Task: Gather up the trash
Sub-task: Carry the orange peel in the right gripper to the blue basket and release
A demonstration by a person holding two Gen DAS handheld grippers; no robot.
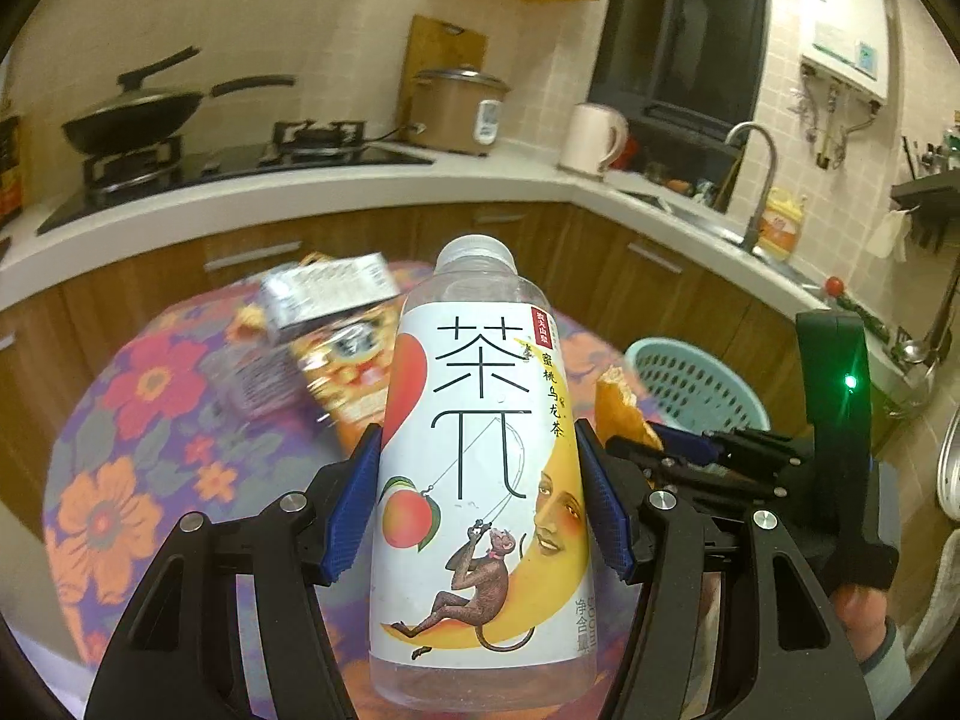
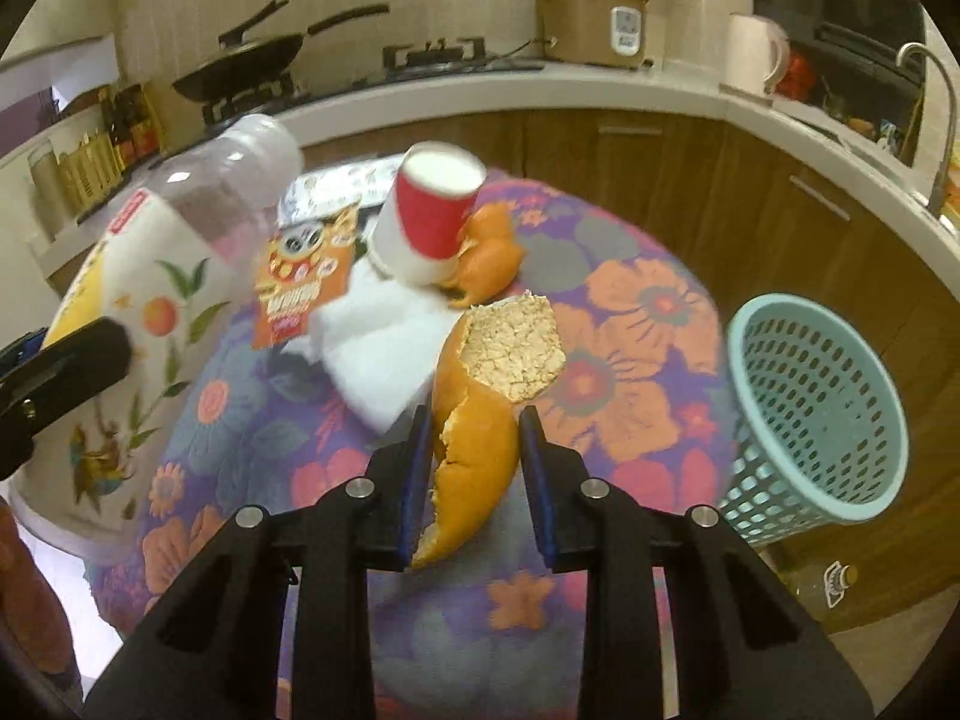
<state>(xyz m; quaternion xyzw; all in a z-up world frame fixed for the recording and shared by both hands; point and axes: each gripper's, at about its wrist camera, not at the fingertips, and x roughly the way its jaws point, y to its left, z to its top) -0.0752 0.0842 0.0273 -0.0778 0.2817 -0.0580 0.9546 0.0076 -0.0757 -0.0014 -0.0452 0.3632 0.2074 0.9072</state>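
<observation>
My left gripper (image 1: 480, 438) is shut on a clear tea bottle (image 1: 480, 468) with a white label, held upright above the floral table (image 1: 120, 480). The same bottle (image 2: 168, 252) shows at the left of the right wrist view. My right gripper (image 2: 475, 420) is shut on a curved piece of orange peel (image 2: 480, 456), lifted off the floral table (image 2: 630, 330). This orange peel (image 1: 621, 414) also appears right of the bottle. On the table lie a red-and-white paper cup (image 2: 429, 222), more peel (image 2: 489, 252), white tissue (image 2: 384, 348) and an orange snack wrapper (image 2: 300, 288).
A teal plastic basket (image 2: 816, 408) stands on the floor to the right of the table. Behind runs a counter (image 1: 360, 186) with a wok (image 1: 132, 120), a rice cooker (image 1: 456, 108), a kettle (image 1: 591, 138) and a sink tap (image 1: 756, 180). A bottle (image 2: 828, 582) lies on the floor.
</observation>
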